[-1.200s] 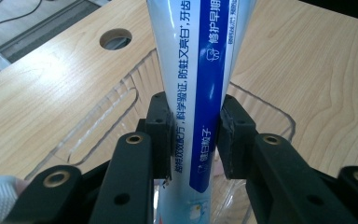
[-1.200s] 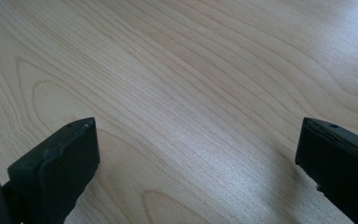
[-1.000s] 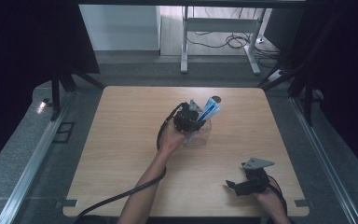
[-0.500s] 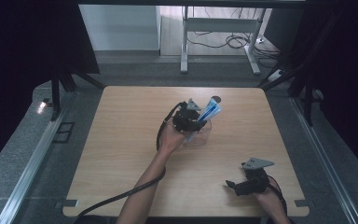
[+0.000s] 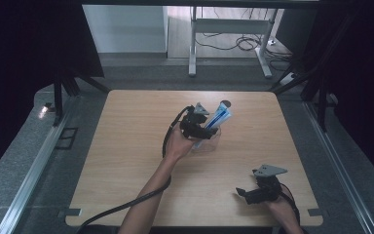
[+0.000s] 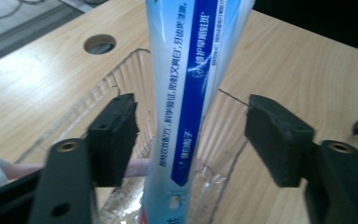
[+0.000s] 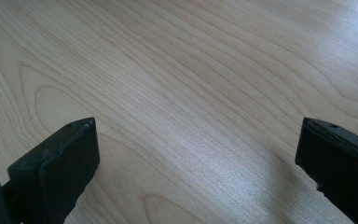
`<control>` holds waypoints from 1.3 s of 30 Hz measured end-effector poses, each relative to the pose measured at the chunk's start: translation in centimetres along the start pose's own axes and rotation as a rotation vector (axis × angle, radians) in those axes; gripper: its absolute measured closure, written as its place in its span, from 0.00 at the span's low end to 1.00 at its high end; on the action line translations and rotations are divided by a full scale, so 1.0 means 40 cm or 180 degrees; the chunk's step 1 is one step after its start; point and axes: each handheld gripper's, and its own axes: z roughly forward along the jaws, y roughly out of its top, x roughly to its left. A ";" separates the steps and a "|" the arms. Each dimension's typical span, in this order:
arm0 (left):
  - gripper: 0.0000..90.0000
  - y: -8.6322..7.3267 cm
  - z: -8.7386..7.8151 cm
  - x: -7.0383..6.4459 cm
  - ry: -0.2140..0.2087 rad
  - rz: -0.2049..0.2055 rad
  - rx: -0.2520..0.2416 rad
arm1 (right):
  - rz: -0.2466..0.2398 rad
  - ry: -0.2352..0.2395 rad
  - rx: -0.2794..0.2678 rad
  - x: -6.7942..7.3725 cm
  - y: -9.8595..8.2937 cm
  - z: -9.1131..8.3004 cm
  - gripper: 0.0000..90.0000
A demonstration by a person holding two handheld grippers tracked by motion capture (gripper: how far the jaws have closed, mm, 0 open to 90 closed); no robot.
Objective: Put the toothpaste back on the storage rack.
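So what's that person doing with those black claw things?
The person has a gripper in each hand. The left gripper is at a clear ridged cup in the middle of the wooden table, its jaws open on either side of a blue-and-white tube standing in the cup. The right gripper waits open near the table's front edge, holding nothing.

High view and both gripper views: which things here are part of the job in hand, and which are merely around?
In the job:
- toothpaste tube, standing in the cup
- clear ribbed cup
- left gripper, jaws open either side of the tube

Merely around:
- right gripper, open, low over bare table near the front edge
- metal stand and cables on the floor beyond
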 end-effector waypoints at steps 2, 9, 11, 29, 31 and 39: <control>0.31 0.001 -0.005 -0.004 -0.0064 -0.0006 -0.0028 | -0.0003 0.0003 0.0001 0.000 0.000 0.001 0.00; 0.17 0.004 -0.018 -0.014 -0.0143 0.0000 0.0038 | 0.0001 0.0004 -0.0009 0.001 0.001 0.000 0.00; 0.16 0.003 -0.022 -0.021 -0.0137 0.0028 0.0064 | -0.0007 -0.0004 -0.0007 0.001 0.001 0.000 0.00; 0.14 -0.035 -0.091 -0.045 -0.0209 0.0151 -0.0065 | -0.0022 -0.0019 0.0009 0.003 0.001 0.001 0.00; 0.14 -0.041 -0.099 -0.048 -0.0206 0.0179 -0.0051 | -0.0027 -0.0020 0.0021 0.003 0.002 0.001 0.00; 0.14 -0.066 -0.121 -0.056 -0.0140 0.0191 -0.0064 | -0.0031 -0.0020 0.0031 0.004 0.002 0.002 0.00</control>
